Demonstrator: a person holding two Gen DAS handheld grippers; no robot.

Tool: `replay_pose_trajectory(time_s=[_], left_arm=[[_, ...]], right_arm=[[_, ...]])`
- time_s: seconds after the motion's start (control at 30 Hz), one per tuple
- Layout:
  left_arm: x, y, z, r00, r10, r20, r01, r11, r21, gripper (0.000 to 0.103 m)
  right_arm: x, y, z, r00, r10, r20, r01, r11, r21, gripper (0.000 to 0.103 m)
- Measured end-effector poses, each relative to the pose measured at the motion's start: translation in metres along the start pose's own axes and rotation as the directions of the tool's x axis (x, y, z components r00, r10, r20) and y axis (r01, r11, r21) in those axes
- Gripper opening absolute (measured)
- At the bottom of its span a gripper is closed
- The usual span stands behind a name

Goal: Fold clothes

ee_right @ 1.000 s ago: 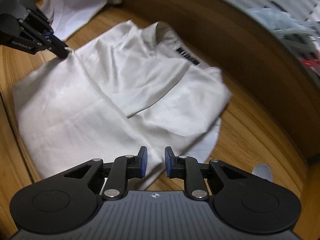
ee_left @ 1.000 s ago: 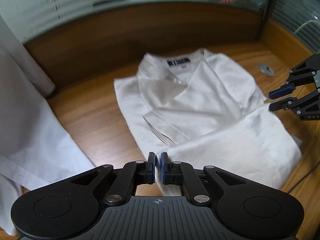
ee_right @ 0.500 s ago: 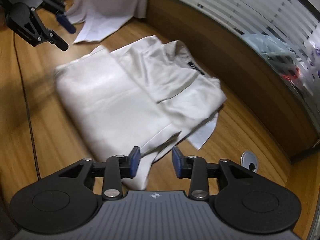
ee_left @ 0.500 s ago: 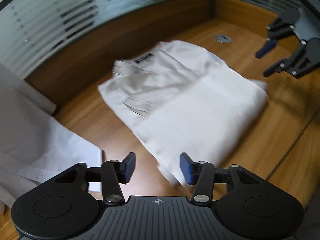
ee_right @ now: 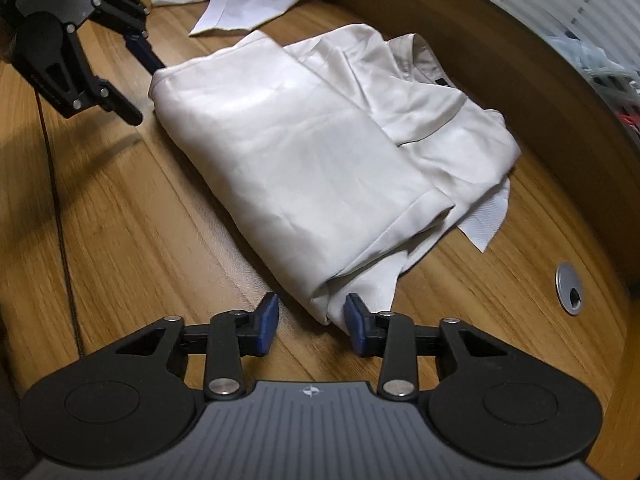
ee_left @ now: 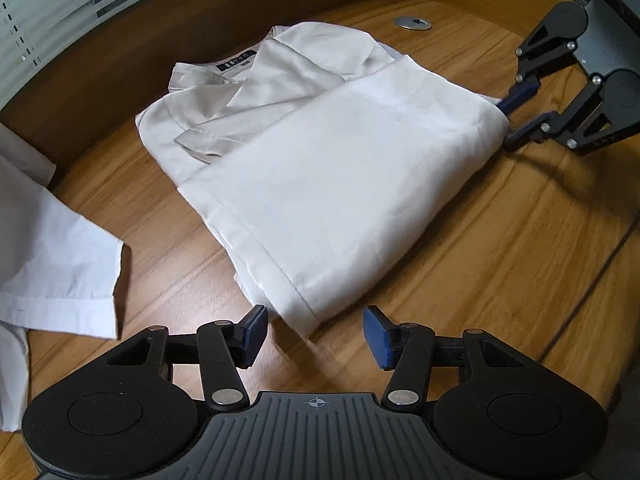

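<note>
Shirt (ee_left: 320,168), cream-white and folded into a thick rectangle, lies on the wooden table (ee_left: 500,272) with its collar and dark neck label (ee_left: 238,63) toward the raised wooden back edge. In the left wrist view, reading from the left, a second white garment (ee_left: 52,248) lies spread at the table's left side, well apart from the folded one. Next comes the left gripper (ee_left: 316,334), its blue pads standing apart with the near corner of the shirt just ahead of the gap and nothing pressed between them. Further right, at the shirt's far corner, the right gripper (ee_left: 508,120) reaches in from the side, beyond a round metal cable port (ee_left: 413,22) set in the tabletop. In the right wrist view, the left gripper (ee_right: 146,88) shows at upper left beside the shirt's corner, and a thin dark cable (ee_right: 60,208) runs down the table below it. Lower in that view the right gripper's jaws are closing, with the bunched fold of the shirt's corner between the pads (ee_right: 267,320); the right-hand pad touches the cloth, the other stands clear.
</note>
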State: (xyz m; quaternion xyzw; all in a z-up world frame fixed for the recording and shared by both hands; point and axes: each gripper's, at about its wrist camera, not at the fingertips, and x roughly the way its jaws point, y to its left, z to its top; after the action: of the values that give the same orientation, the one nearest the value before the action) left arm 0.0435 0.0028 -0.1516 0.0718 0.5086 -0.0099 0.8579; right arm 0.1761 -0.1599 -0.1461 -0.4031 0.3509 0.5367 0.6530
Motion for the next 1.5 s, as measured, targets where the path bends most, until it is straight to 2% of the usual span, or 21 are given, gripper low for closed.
replay_pose_trajectory(time_s=[0.03, 0.1, 0.2, 0.27, 0.53, 0.8, 0.9, 1.0, 1.17, 1.33, 1.5], left_arm=[[0.002, 0.001, 0.000, 1.000, 0.005, 0.004, -0.005, 1.000, -0.001, 0.053], [0.005, 0.002, 0.001, 1.000, 0.009, 0.016, -0.009, 1.000, -0.006, 0.034], [-0.001, 0.005, 0.000, 0.999, 0.006, 0.045, -0.006, 1.000, -0.010, 0.012], [-0.005, 0.006, 0.000, 0.998, 0.007, 0.065, -0.006, 1.000, -0.013, 0.009], [-0.055, 0.004, 0.002, 0.992, 0.000, 0.125, 0.004, 0.999, -0.032, 0.007], [-0.106, -0.009, 0.007, 0.991, -0.088, 0.100, 0.095, 0.993, -0.070, 0.007], [-0.115, -0.004, 0.016, 0.992, -0.104, 0.077, 0.113, 0.988, -0.109, 0.007], [-0.111, 0.011, 0.033, 0.994, -0.103, 0.039, 0.108, 0.978, -0.180, 0.007], [-0.096, 0.042, 0.062, 0.995, -0.096, 0.027, 0.099, 0.960, -0.263, 0.007], [-0.063, 0.071, 0.090, 0.994, -0.110, 0.027, 0.112, 0.939, -0.326, 0.007], [-0.013, 0.093, 0.108, 0.991, -0.131, -0.008, 0.117, 0.909, -0.399, 0.007]], right_arm=[[0.002, 0.000, 0.001, 1.000, -0.002, -0.001, 0.002, 1.000, -0.003, 0.021], [0.003, -0.001, 0.002, 1.000, -0.003, 0.001, 0.003, 1.000, -0.002, 0.015], [-0.001, -0.003, 0.004, 1.000, 0.003, 0.012, -0.003, 1.000, 0.020, 0.008], [-0.004, -0.005, 0.005, 1.000, 0.006, 0.020, -0.007, 0.999, 0.035, 0.006], [-0.052, 0.000, 0.010, 0.996, -0.003, 0.085, -0.003, 0.997, 0.074, 0.005], [-0.108, 0.009, 0.007, 0.996, 0.048, 0.079, -0.057, 0.991, 0.125, 0.005], [-0.120, 0.007, 0.010, 0.995, 0.073, 0.069, -0.083, 0.984, 0.157, 0.005], [-0.121, -0.002, 0.018, 0.994, 0.087, 0.068, -0.099, 0.976, 0.194, 0.005], [-0.106, -0.031, 0.041, 0.996, 0.059, 0.069, -0.074, 0.965, 0.250, 0.005], [-0.078, -0.068, 0.065, 0.998, 0.031, 0.048, -0.044, 0.957, 0.288, 0.005], [-0.035, -0.100, 0.081, 1.000, 0.015, 0.009, -0.017, 0.948, 0.318, 0.005]])
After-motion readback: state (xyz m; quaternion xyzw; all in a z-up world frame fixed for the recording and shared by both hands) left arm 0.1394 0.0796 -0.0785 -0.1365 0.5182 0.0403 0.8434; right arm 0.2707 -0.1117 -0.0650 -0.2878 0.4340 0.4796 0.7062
